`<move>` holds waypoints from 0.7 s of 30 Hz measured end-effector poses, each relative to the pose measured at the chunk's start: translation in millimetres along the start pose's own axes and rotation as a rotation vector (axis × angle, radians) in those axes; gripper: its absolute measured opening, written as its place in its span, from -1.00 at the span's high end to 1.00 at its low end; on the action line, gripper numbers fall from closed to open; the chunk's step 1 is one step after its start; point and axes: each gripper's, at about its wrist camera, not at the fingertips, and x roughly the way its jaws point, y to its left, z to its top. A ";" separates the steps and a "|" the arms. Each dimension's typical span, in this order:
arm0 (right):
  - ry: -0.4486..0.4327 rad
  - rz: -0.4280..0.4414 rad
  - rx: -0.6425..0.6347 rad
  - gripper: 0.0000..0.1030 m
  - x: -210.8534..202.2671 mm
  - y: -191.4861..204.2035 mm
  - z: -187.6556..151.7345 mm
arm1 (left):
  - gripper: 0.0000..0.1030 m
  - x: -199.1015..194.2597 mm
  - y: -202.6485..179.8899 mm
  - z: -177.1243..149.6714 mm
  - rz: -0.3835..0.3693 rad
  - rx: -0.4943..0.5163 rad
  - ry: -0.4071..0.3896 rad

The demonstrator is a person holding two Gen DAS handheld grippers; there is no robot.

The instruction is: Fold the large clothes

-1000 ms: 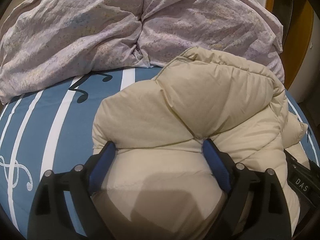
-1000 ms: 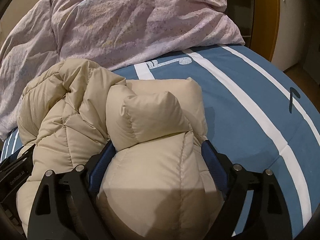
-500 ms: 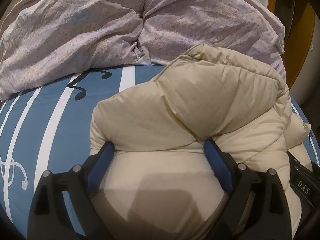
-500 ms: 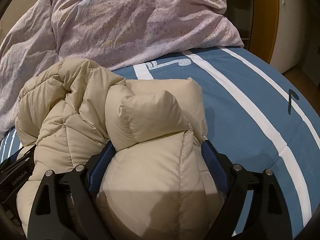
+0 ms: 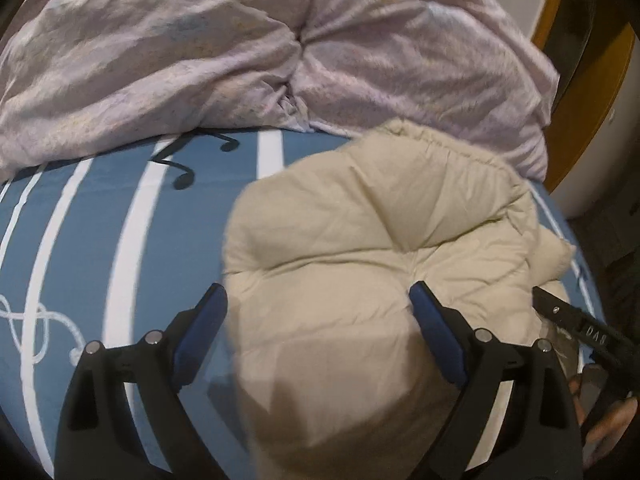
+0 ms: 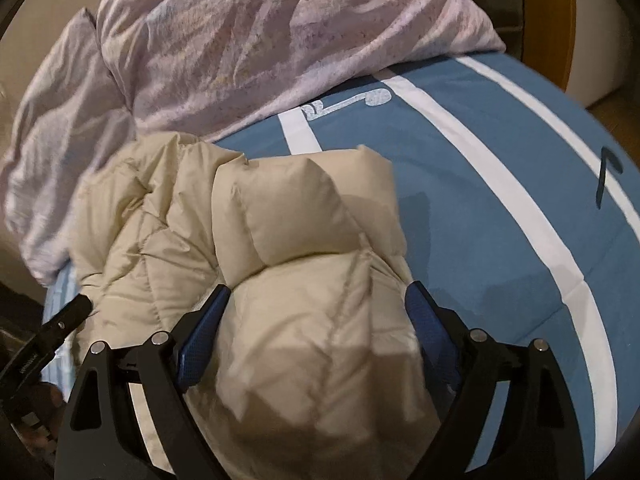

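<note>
A cream puffer jacket [image 5: 384, 248], bunched into a thick folded bundle, lies on a bed, toward the side edge nearest the wooden bed frame [image 5: 576, 92]. Compared with half a second ago, the left gripper [image 5: 318, 312] has let go: its blue-padded jaws now stand spread, the left pad clear of the fabric over bare sheet, where before both pads pressed into the padding. The right gripper [image 6: 318, 308] also has its jaws wide apart, the jacket bulging between them, seemingly resting against the pads rather than pinched. This suggests the fold has been set down and released.

The jacket is quilted in plump, soft, matte pillows with stitched seams and an elastic-gathered hem. Beneath it, the bedsheet [image 5: 100, 240] is smooth blue cotton with white stripes and printed music notes. At the head of the bed lies a crumpled lilac duvet [image 5: 200, 52], thin-skinned and wrinkled.
</note>
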 end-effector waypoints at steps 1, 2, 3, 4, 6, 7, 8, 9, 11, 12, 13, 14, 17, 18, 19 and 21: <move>0.009 0.022 0.008 -0.74 -3.4 -3.8 1.2 | -0.78 -6.1 6.1 -1.9 -0.006 -0.008 -0.001; 0.024 0.051 0.017 -0.74 -6.8 -8.5 2.2 | -0.78 -9.2 10.4 -3.3 -0.011 -0.015 0.002; 0.036 0.071 0.023 -0.74 -8.6 -11.8 2.9 | -0.78 -11.5 14.7 -5.0 -0.015 -0.024 0.007; 0.050 0.089 0.031 -0.74 -9.5 -14.9 4.0 | -0.78 -13.1 20.1 -7.0 -0.023 -0.037 0.016; 0.081 0.126 0.047 -0.74 -9.9 -20.6 4.9 | -0.78 -13.5 28.7 -10.3 -0.044 -0.063 0.040; 0.091 0.135 0.051 -0.75 -9.5 -22.4 5.3 | -0.78 -13.1 32.7 -12.3 -0.054 -0.077 0.052; 0.104 0.145 0.052 -0.80 -8.2 -23.6 5.8 | -0.78 -12.6 34.7 -13.6 -0.060 -0.084 0.060; 0.113 0.148 0.055 -0.84 -7.3 -24.5 6.2 | -0.78 -12.2 36.3 -14.5 -0.066 -0.089 0.067; 0.135 0.163 0.071 -0.89 -3.4 -27.1 7.0 | -0.78 -11.2 36.9 -17.0 -0.081 -0.092 0.080; 0.150 0.174 0.082 -0.90 -0.1 -28.6 7.6 | -0.78 -10.7 36.4 -17.5 -0.086 -0.090 0.082; 0.166 0.185 0.096 -0.93 3.4 -30.4 7.8 | -0.78 -10.1 35.1 -18.1 -0.093 -0.087 0.086; 0.187 0.201 0.120 -0.95 8.0 -33.4 7.6 | -0.78 -9.1 33.7 -18.7 -0.101 -0.083 0.092; 0.200 0.230 0.138 -0.97 13.1 -35.8 7.1 | -0.79 -4.8 30.7 -19.7 -0.113 -0.077 0.105; 0.201 0.230 0.127 -0.97 14.1 -34.1 7.7 | -0.79 -3.4 30.3 -20.1 -0.115 -0.078 0.108; 0.205 0.234 0.116 -0.97 15.1 -32.7 8.5 | -0.79 -1.7 30.3 -20.5 -0.121 -0.081 0.113; 0.219 0.256 0.095 -0.97 18.2 -28.5 9.9 | -0.79 0.9 31.1 -21.0 -0.129 -0.090 0.121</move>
